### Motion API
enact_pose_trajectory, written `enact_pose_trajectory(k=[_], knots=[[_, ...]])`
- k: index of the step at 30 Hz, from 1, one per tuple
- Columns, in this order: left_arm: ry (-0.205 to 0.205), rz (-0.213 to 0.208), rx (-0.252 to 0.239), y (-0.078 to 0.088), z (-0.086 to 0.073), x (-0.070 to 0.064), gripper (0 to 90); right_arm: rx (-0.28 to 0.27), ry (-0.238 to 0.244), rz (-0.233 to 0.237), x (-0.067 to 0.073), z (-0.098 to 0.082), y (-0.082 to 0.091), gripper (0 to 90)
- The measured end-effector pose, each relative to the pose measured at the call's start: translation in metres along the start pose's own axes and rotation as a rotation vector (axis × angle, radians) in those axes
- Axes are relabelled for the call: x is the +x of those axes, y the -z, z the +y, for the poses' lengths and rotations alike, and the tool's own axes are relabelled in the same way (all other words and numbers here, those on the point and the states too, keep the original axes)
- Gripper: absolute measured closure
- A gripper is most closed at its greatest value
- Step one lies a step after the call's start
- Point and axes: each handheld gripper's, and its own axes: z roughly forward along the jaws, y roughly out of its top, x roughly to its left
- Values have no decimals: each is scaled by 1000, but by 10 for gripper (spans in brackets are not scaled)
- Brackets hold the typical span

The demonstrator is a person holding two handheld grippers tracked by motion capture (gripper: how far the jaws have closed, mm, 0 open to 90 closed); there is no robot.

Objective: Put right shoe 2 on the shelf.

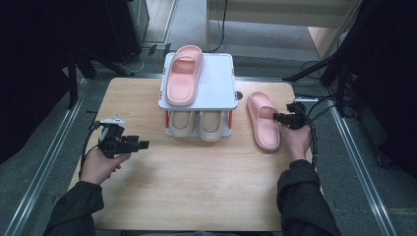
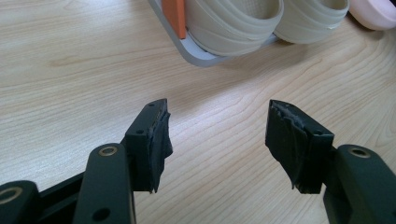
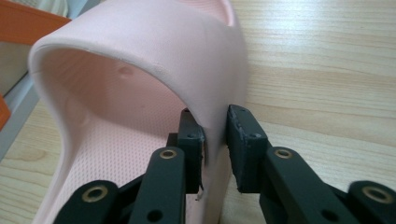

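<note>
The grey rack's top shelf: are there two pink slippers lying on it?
No, the top shelf carries one pink slipper; the other pink slipper lies on the table.

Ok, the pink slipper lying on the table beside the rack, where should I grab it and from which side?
Take the pink slipper by the side of its arched strap, coming from its outer side, away from the rack. That band is thin and stands up, so one jaw fits inside; the right gripper already straddles it there.
</note>
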Motion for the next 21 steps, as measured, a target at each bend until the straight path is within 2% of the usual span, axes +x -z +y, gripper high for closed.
enact_pose_trajectory(k=[5, 7, 12, 15, 21], knots=[[2, -1, 2, -1, 1, 1, 399, 9, -9, -12, -1, 0, 3, 826], [1, -1, 5, -2, 1, 1, 399, 17, -28, -6, 0, 1, 4, 836], [-3, -7, 8, -4, 3, 0, 400, 34, -37, -8, 2, 2, 7, 840], [-8, -12, 14, -6, 4, 0, 399, 42, -61, -3, 3, 2, 9, 842], [-13, -17, 18, -9, 7, 0, 399, 55, -67, -5, 3, 1, 11, 843]])
